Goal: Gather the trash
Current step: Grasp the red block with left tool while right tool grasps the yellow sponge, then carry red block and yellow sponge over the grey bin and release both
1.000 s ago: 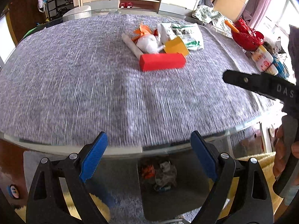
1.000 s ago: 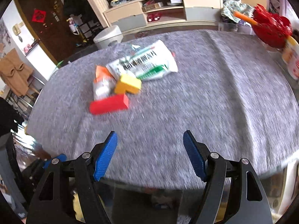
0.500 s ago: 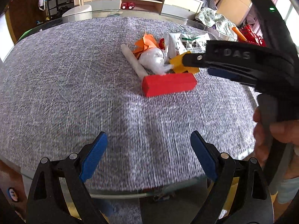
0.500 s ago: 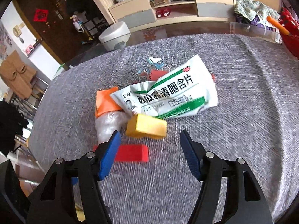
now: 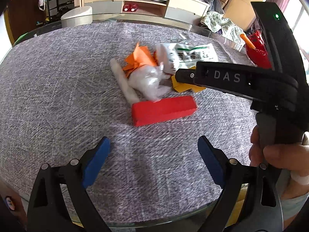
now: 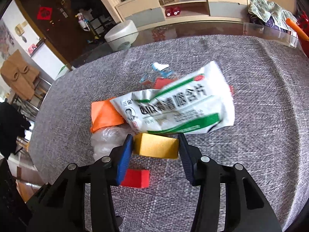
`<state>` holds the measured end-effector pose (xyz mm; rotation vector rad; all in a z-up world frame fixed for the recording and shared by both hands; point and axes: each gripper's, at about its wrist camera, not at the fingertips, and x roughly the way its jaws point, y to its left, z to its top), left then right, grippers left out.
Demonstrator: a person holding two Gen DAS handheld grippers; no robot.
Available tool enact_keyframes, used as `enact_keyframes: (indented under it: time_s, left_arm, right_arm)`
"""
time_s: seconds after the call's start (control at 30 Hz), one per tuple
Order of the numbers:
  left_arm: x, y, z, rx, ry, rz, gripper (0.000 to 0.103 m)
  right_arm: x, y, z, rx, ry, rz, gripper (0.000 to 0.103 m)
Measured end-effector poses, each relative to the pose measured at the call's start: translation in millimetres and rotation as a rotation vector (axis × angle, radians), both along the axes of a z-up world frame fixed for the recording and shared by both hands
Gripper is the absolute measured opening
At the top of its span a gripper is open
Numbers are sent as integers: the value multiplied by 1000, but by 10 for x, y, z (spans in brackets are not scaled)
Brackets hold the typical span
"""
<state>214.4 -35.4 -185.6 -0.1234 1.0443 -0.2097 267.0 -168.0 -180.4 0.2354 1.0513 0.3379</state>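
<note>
Left view: the left tongs (image 5: 153, 151) hang released over the near desk (image 5: 58, 96), short of the red block (image 5: 164, 110), while in the right view the right tongs (image 6: 156, 147) bracket the yellow block (image 6: 156, 147) mid-desk, contact unclear, so the grasp needs clenching next.

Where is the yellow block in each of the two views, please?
Left wrist: the yellow block lies right of centre, mostly hidden behind the right gripper's black finger.
Right wrist: it sits low in the centre, between the fingers of the right gripper.
Shared landmark: the red block lies just nearer the camera.
</note>
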Motion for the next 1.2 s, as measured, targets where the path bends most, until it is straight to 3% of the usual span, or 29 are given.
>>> enact_keyframes:
  time_s: [0.23,0.63,0.8,1.2]
  left_arm:
    - [104,-174,0,-19,-15,-2,86]
    - [352,-372,-77,46,-35,18,86]
    - [310,-451,-117,162,-73,-4,77]
    - [3,-338,-78,144,-57,-30,76]
  right_arm:
    - [-17,-223,10,8,-6,-7,46]
    - [29,-464,53,20,-20,-22,46]
    - [23,-529,48,14,-19,-35,46]
    - [-306,-556,80,9,-12,-50,46]
